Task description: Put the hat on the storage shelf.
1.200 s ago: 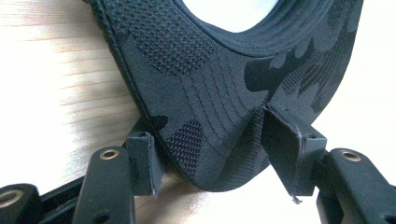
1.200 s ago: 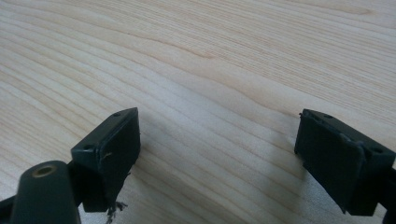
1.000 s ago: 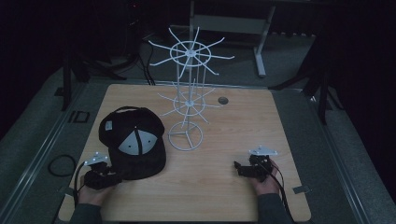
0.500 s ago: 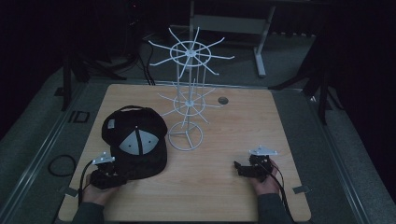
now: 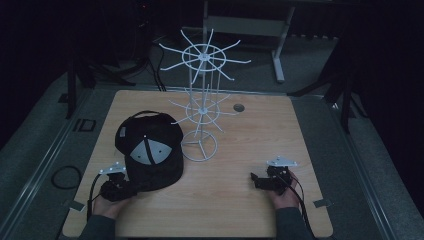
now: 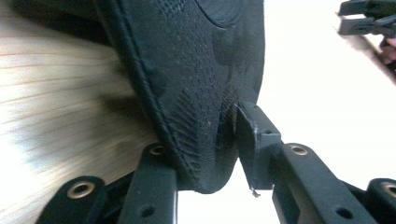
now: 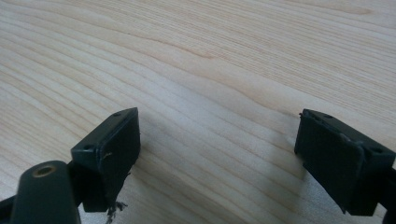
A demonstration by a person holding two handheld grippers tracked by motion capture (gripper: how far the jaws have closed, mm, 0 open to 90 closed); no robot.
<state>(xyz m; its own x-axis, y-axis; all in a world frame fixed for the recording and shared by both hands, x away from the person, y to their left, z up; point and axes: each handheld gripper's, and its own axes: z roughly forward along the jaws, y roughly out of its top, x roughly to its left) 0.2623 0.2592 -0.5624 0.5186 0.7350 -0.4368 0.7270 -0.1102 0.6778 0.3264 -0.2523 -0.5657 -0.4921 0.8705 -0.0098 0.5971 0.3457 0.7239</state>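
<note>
A black cap [image 5: 150,150] with a grey front panel lies on the wooden table [image 5: 235,210], left of centre. My left gripper [image 5: 131,189] sits at the cap's near edge. In the left gripper view the two black jaws stand on either side of the cap's [image 6: 201,70] stitched brim, and the left gripper [image 6: 205,161] is shut on it. My right gripper [image 5: 256,180] rests low over bare wood at the front right. Its jaws are wide apart in the right gripper view, and the right gripper [image 7: 217,154] holds nothing.
A white wire display rack [image 5: 200,110] with two tiers of spokes stands on a ring base just right of the cap. A small round grommet [image 5: 238,107] sits in the table behind it. The right gripper [image 6: 369,18] appears far off in the left gripper view.
My left gripper has slid a little to the right, onto the cap's near edge. The right gripper and the rack have stayed still.
</note>
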